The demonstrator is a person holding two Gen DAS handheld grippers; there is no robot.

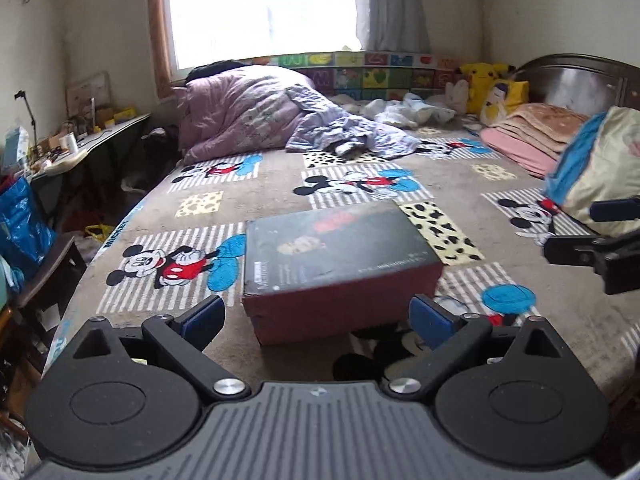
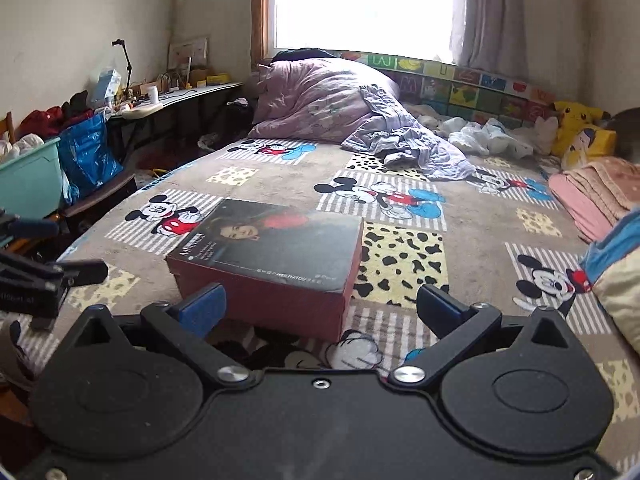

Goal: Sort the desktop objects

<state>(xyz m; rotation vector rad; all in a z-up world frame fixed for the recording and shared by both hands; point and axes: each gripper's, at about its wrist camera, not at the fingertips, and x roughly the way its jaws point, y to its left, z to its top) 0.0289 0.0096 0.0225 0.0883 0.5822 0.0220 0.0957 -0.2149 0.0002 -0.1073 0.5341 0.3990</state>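
On the bed (image 1: 460,300), a closed box (image 1: 340,264) is seen lying flat on the cartoon-mouse cover, just ahead of both claws. The left claw (image 1: 320,316) and the right claw (image 2: 320,308) are each held released, with nothing between the blue pads. The box is probably best approached squarely and gripped across a side edge. Printed lid lettering is shown only in the right wrist view; the headboard (image 1: 576,80) is shown only in the left.

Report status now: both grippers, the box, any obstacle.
Left gripper open, empty, facing box. Right gripper open, empty. Red box shut, flat on bedspread. Nothing between.
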